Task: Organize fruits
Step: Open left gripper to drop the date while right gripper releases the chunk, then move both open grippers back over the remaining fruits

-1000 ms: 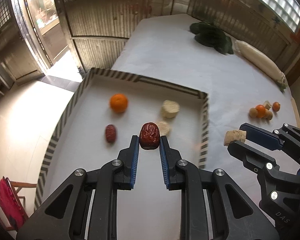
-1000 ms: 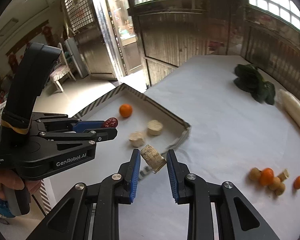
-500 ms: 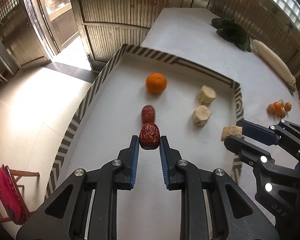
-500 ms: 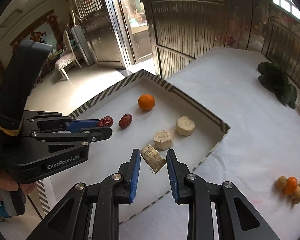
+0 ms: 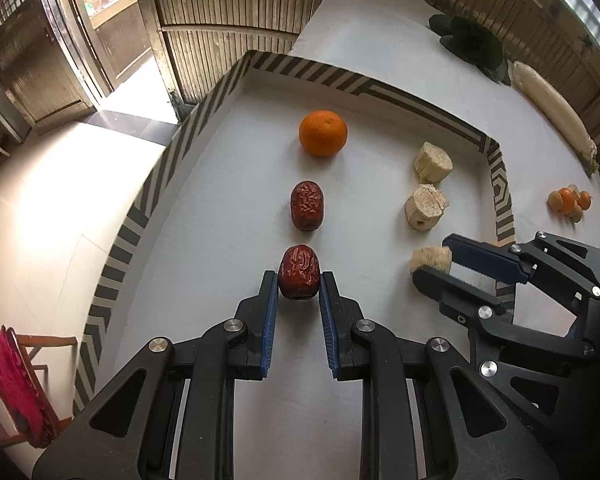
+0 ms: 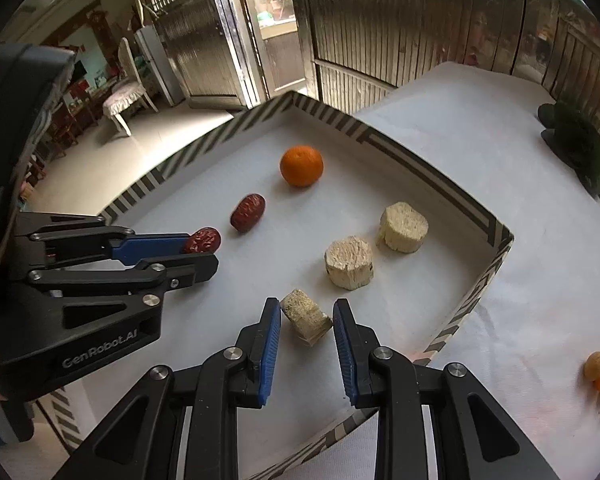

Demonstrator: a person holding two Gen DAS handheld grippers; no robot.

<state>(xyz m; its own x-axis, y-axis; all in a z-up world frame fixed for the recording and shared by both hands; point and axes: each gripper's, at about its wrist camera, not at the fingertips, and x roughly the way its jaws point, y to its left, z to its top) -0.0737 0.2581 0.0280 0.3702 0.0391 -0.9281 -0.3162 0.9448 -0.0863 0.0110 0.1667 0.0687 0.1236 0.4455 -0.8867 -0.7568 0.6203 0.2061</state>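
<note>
Left wrist view: the left tongs (image 5: 299, 292) pinch a wrinkled red date (image 5: 299, 271) just over the tray floor, in line behind the other date (image 5: 307, 205) and the orange (image 5: 323, 133), likely to extend that row. The right tongs (image 6: 306, 320) clamp a pale cut chunk (image 6: 306, 317) low behind two like chunks (image 6: 349, 262), apparently sorting by kind inside the striped tray (image 6: 432, 168) on the counter (image 6: 500, 128).
</note>
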